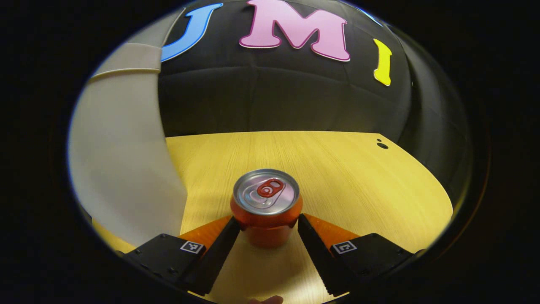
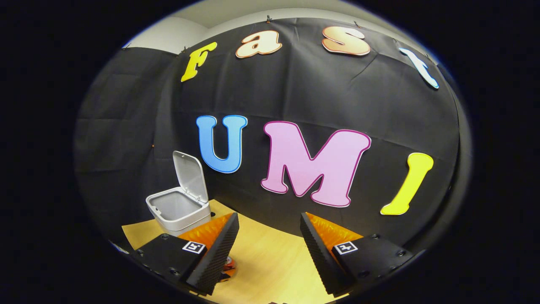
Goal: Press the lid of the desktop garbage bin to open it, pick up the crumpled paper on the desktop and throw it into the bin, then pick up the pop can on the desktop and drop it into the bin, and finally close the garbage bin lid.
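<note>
— Where's the pop can (image 1: 266,207) now?

— Standing upright on the worktop (image 1: 346,177), right between the two fingers of the left hand-held gripper (image 1: 268,223). The fingertips sit just beside its lower body on either side; whether they actually press on it I cannot tell from here.

— What does it look like?

— A round orange body with a glossy sheen, a silvery metal top with a raised rim, and a red pull tab lying flat on it.

— And the bin?

— In the left gripper view a pale, smooth, curved wall of the garbage bin (image 1: 122,169) rises just to the left of the can. In the right gripper view the garbage bin (image 2: 179,209) is farther off, near the cloth wall (image 2: 295,93): a light grey plastic box with rounded corners, its lid (image 2: 190,175) standing upright on the hinge, mouth open. What lies inside I cannot make out.

— The right hand-held gripper (image 2: 269,230)?

— Raised above the worktop, its fingers spread well apart with nothing between them. Their inner faces are ribbed. A small patch of orange shows below its left finger, too cut off to be sure of.

— The surface?

— Yellowish wood-grain laminate, matte with fine straight lines, and a small dark hole (image 1: 382,145) near the far right corner. Behind it hangs black cloth, creased in squares.
</note>
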The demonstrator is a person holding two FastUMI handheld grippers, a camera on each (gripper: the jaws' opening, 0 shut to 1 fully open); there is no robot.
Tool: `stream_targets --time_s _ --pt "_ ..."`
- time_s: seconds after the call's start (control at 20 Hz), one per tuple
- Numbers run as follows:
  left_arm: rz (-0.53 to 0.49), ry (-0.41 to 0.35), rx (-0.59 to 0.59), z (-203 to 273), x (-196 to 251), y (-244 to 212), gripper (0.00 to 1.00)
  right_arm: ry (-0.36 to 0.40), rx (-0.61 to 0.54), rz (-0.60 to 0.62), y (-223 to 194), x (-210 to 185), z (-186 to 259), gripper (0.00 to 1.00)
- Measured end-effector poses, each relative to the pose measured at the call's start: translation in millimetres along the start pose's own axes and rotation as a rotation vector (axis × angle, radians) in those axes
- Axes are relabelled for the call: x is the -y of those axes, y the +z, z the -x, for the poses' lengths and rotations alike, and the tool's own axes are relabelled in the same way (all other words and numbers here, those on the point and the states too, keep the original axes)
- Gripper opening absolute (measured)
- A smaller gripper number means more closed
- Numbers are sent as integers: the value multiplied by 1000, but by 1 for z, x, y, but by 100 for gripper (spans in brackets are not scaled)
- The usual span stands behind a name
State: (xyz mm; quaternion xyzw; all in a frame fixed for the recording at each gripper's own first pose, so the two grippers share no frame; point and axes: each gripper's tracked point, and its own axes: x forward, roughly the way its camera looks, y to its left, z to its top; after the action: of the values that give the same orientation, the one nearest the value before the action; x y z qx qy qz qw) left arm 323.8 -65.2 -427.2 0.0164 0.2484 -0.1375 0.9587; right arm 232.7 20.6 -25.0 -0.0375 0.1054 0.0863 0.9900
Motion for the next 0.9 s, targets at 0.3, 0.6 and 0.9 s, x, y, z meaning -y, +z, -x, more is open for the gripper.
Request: stream_targets --time_s 0.3,0.6,0.9 --pt "10 2 67 7 2 31 88 -28 -13 -6 -8 5 7 94" --pt "-34 28 236 87 0 120 87 -41 28 -24 4 4 28 94" --pt "-39 82 422 202 -40 232 86 -32 90 -53 18 -8 51 94"
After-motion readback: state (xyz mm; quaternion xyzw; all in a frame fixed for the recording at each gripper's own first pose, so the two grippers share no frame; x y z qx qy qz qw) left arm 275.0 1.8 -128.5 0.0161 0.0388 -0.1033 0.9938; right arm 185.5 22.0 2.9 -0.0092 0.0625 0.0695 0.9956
